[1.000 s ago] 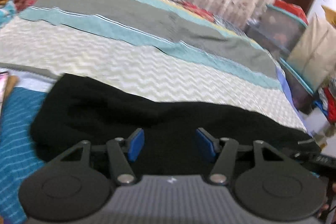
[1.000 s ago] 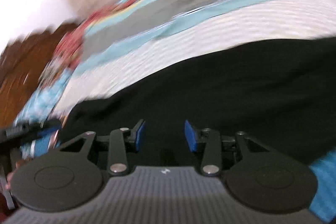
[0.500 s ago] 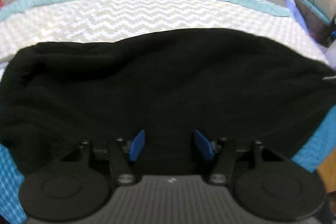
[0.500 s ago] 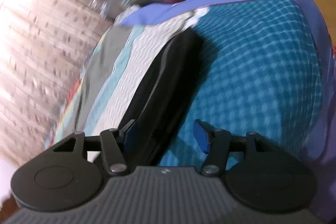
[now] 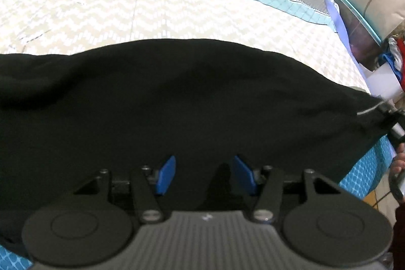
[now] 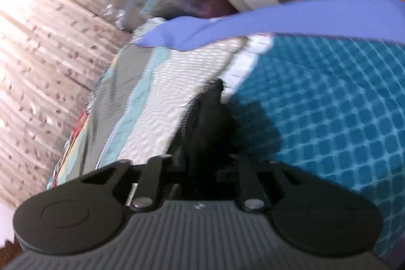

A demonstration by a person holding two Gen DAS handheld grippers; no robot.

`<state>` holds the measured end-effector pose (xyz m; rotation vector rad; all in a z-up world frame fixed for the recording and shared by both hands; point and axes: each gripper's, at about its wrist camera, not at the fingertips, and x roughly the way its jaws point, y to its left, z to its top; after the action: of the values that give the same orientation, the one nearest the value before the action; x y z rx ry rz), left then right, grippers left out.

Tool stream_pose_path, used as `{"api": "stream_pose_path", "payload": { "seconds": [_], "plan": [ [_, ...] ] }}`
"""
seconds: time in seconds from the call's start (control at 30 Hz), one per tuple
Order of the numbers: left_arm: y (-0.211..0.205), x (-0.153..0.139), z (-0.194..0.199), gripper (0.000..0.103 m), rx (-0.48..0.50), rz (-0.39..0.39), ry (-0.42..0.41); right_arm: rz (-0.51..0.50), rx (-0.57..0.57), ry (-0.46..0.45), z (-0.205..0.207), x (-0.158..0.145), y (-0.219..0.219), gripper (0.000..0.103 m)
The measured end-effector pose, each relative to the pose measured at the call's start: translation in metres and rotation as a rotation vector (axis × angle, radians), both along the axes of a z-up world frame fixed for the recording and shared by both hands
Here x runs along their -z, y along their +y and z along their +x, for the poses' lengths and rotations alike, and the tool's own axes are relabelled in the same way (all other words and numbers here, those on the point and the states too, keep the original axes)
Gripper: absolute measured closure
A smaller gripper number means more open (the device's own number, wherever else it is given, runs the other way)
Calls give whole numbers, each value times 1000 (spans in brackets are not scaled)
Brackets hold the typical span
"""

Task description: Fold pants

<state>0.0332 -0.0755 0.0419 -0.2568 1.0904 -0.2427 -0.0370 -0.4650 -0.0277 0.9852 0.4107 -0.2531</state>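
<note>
In the left wrist view, the black pants lie spread across the bed, over its chevron-patterned cover and a teal checked blanket at the near edge. The left tongs hang over the dark cloth with their blue pads parted and nothing gripped between them. At the right edge the other tool meets the pants' corner. In the right wrist view, blurred, the right tongs are closing, and a bunched end of the pants sits between the jaws; the pads themselves are hidden by cloth. A curtain hangs behind the bed.
</note>
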Motion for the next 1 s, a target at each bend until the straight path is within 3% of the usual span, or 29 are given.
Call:
{"api": "stream_pose_path", "payload": {
  "seconds": [0.17,0.27,0.4,0.47,0.53,0.6,0.63,0.77,0.87,0.93,1.0],
  "plan": [
    [12,-1,-7,52,-21,-44,-6,-230,-172,-83,-5,-47,56,86],
    [25,-2,-16,51,-47,-68,-13,-443,-352,-96,1,-68,117,86],
    [38,-3,-23,51,-69,-77,-17,-730,-599,-62,10,-56,206,85],
    [44,-3,-28,50,-78,-87,-17,-832,-701,5,16,-35,243,78],
    [49,-6,-32,49,-82,-97,-26,-905,-774,78,19,-14,268,60],
    [55,-9,-39,48,-88,-102,-45,-1018,-805,85,10,-6,287,44],
    [60,-9,-43,48,-93,-108,-54,-1041,-825,68,3,-8,293,40],
    [78,-6,-53,47,-123,-134,-54,-971,-886,-33,-17,-28,288,41],
    [91,-5,-59,47,-155,-154,-55,-851,-834,-67,-15,-39,268,48],
    [101,-7,-63,47,-174,-162,-64,-752,-786,-68,-7,-40,258,57],
    [112,-12,-69,47,-196,-163,-84,-712,-711,-48,1,-39,252,59]
  ]
}}
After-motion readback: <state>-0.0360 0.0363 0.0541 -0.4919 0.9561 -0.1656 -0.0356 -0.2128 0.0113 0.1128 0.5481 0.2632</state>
